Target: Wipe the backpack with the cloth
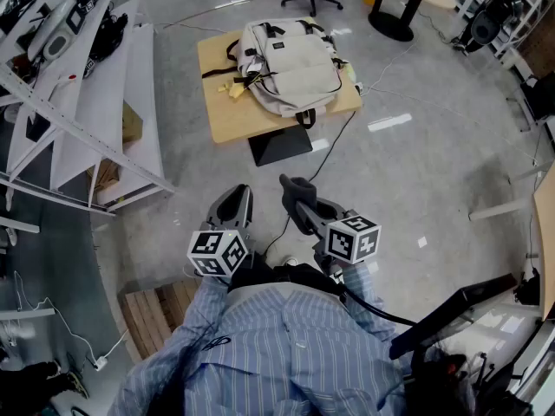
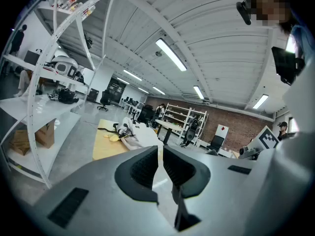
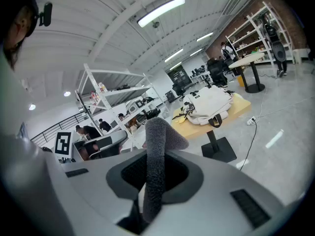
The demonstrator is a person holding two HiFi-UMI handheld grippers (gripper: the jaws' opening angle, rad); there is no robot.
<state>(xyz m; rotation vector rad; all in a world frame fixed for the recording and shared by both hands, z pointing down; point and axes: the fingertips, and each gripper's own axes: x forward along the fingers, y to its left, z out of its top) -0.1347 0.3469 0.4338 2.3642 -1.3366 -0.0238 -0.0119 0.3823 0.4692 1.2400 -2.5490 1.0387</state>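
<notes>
The backpack (image 1: 290,68) lies flat on the table (image 1: 224,126), top toward its near edge, well apart and straight ahead of both tools; the right gripper (image 3: 155,173), judged slightly nearer, is clamped on the grey cloth (image 3: 157,132), while the left gripper (image 2: 160,154) is closed on nothing.

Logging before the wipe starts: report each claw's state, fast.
Left claw: closed, holding nothing.
Right claw: closed on the grey cloth.
</notes>
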